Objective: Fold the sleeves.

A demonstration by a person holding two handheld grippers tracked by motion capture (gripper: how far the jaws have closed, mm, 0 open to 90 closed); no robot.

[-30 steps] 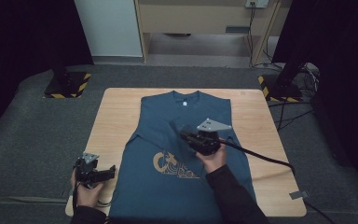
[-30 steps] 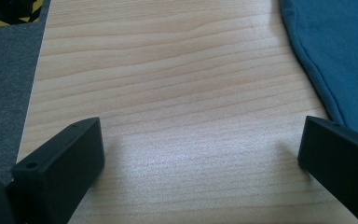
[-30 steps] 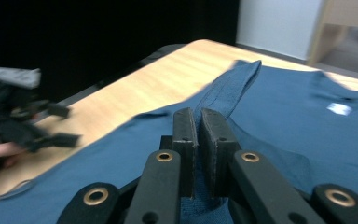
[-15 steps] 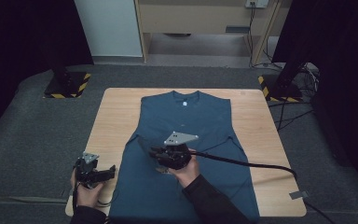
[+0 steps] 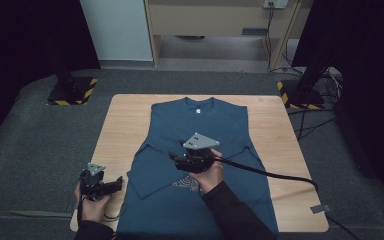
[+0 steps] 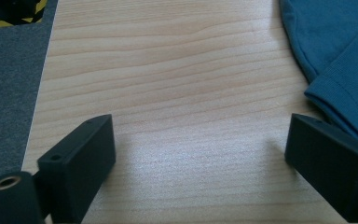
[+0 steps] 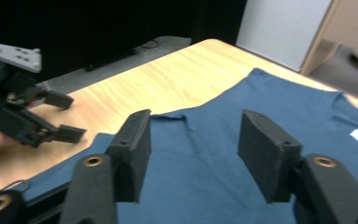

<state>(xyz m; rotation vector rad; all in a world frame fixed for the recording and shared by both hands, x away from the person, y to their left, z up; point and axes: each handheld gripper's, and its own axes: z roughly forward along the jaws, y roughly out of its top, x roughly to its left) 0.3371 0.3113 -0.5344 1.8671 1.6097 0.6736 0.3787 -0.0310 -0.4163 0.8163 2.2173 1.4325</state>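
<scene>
Two grippers, both open. Right gripper [image 5: 176, 159]: jaws have just been opening, empty, released over the folded-in sleeve of the blue T-shirt [image 5: 215, 125], moved leftward since earlier. Left gripper [image 5: 115, 184]: parted, idle at the shirt's left edge. Shirt flat on table [image 5: 125, 120]; next fold pending.

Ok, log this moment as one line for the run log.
left claw: open, over bare table | right claw: just been opening, nothing between, above t-shirt | sleeve: folded inward

Both grippers [image 5: 111, 186] [image 5: 174, 159] open, empty
</scene>
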